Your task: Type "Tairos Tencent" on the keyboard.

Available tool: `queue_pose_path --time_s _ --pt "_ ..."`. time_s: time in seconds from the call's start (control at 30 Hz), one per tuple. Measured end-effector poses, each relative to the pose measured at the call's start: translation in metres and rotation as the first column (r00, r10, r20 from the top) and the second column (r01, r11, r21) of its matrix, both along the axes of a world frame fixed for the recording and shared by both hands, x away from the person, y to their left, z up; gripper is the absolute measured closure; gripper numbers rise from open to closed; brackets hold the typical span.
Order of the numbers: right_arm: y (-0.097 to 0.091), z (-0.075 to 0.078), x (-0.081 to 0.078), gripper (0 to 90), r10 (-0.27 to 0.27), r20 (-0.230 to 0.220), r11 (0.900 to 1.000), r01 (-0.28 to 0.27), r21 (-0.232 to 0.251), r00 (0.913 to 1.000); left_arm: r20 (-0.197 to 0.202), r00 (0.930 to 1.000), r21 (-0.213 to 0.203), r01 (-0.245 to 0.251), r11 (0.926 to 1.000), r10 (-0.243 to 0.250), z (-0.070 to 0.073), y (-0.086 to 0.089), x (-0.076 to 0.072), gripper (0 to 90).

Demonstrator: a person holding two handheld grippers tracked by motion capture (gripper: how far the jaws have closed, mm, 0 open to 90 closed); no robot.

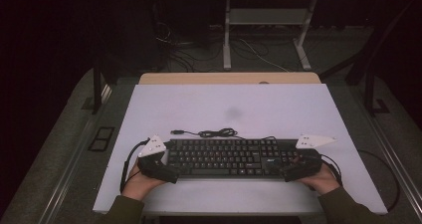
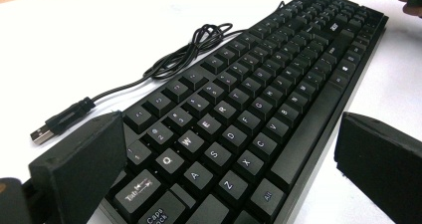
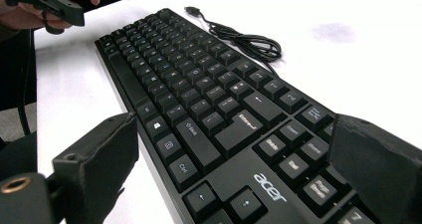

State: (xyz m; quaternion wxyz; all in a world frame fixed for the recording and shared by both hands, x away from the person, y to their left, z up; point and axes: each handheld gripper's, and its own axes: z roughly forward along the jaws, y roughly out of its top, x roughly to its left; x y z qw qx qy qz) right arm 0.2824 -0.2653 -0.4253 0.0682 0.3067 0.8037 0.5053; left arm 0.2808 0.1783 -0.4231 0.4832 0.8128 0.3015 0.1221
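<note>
Jaws wide: left gripper [image 1: 166, 168], right gripper [image 1: 287, 170] straddle keyboard [image 1: 226, 157] ends, seemingly untouching.

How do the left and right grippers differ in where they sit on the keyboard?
The left gripper straddles the keyboard's Tab/Caps Lock end; the right gripper straddles the arrow-key end by the logo. The USB cable lies off the keyboard's far edge, its plug nearer the left gripper than the right gripper. Both grippers are open, a jaw on each side of the keyboard, with no visible pinch.

Open white table [image 1: 278, 109] beyond the keyboard [image 1: 224, 157]; coiled cable [image 1: 214, 133] just behind it.
</note>
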Motion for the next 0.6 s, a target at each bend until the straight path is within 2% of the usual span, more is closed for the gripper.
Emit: queue_pose_path --time_s 0.6 --pt "0.015 0.004 0.006 6.6 0.007 -0.002 0.9999 -0.007 -0.009 1.0000 -0.007 1.0000 -0.006 0.004 1.0000 -0.004 -0.002 0.000 0.000 0.0"
